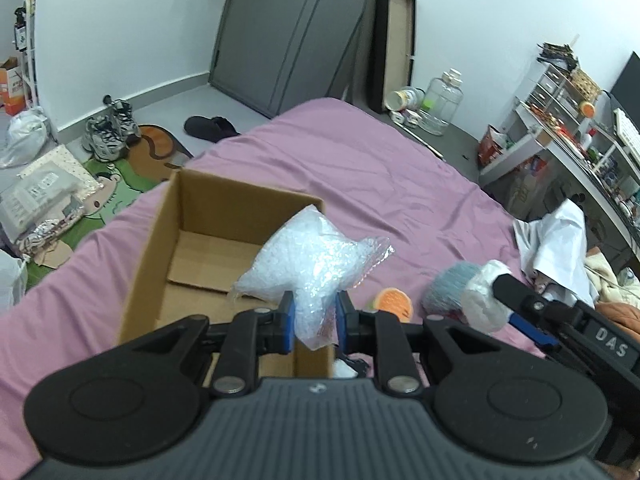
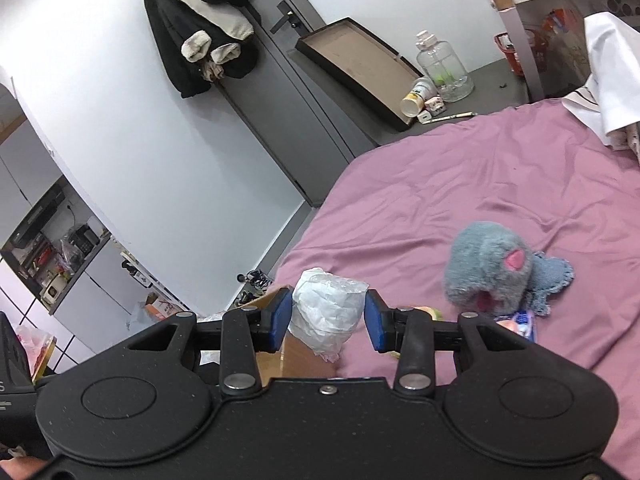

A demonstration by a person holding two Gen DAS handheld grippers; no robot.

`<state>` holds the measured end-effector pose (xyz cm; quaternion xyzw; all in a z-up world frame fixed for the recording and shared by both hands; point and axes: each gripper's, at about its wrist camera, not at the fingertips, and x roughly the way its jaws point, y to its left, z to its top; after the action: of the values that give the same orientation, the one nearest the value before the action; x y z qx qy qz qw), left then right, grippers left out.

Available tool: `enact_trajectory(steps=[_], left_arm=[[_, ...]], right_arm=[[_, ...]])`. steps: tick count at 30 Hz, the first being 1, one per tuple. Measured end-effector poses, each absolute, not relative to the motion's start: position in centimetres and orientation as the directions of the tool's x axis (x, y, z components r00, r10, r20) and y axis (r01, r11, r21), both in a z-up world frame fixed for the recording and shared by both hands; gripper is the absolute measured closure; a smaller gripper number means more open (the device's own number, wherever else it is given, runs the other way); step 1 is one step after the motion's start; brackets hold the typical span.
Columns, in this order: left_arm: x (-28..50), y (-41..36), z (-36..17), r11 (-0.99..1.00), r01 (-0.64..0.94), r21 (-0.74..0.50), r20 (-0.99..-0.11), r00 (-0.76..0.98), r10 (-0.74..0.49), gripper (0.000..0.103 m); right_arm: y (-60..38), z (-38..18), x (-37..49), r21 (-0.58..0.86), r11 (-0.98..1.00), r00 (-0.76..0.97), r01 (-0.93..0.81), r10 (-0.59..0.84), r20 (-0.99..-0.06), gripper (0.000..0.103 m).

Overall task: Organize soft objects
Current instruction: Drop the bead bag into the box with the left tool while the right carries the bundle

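My left gripper (image 1: 314, 316) is shut on a crumpled bubble-wrap bag (image 1: 308, 264), held over the right edge of an open, empty cardboard box (image 1: 208, 248) on the purple bed. My right gripper (image 2: 327, 322) is shut on a white crinkled paper bundle (image 2: 326, 314), held above the box's corner (image 2: 272, 354); it also shows at the right of the left wrist view (image 1: 486, 296). A grey-blue plush toy (image 2: 490, 268) lies on the bed to the right, also seen in the left wrist view (image 1: 448, 286). An orange sponge-like piece (image 1: 394, 304) lies beside it.
The purple bedsheet (image 1: 360, 168) stretches ahead. White cloth (image 1: 560, 240) is piled at the bed's right edge. Shoes (image 1: 110, 132), bags and a mat lie on the floor left. A jar (image 1: 442, 104) and cluttered shelves (image 1: 568, 120) stand at the right. A small packet (image 2: 520, 324) lies under the plush.
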<state>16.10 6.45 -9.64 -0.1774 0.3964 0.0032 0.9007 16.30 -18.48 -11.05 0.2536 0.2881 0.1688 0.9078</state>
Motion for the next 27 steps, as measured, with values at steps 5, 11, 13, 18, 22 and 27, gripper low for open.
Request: enact_trajectory(steps=[5,11,13,18,22,27], left_arm=[[16.9,8.7,-10.1,0.934,-0.183,-0.308,-0.718,0.688,-0.102,0.084],[18.3,10.8,-11.1,0.932,-0.206,-0.299,-0.726,0.682,-0.082,0.084],[18.8,11.2,-11.6,0.932,-0.210,-0.297,-0.729,0.680,-0.079,0.084],[20.1,11.9,-12.9,0.934,-0.209,-0.290,-0.739,0.669,-0.080,0.084],[21.0,11.9,-13.8,0.941,-0.196,-0.274,-0.748,0.658,-0.081,0.082],[21.0,12.0,-14.2,0.951,-0.204,-0.233,-0.745,0.666,-0.040,0.081]], right_arm=[[-16.9,-10.6,17.1,0.566,0.805,0.778,-0.177,0.467,-0.421,0.064],[-14.6,-10.7,18.0,0.572,0.795,0.759,-0.202,0.496,-0.421,0.064],[-13.9,-10.9,18.3,0.574,0.792,0.752,-0.207,0.504,-0.424,0.064],[-12.6,-11.4,18.8,0.580,0.788,0.746,-0.208,0.511,-0.426,0.064],[-11.9,-11.8,19.2,0.583,0.785,0.743,-0.209,0.515,-0.427,0.064],[-11.0,-12.2,19.9,0.591,0.777,0.734,-0.219,0.530,-0.425,0.064]])
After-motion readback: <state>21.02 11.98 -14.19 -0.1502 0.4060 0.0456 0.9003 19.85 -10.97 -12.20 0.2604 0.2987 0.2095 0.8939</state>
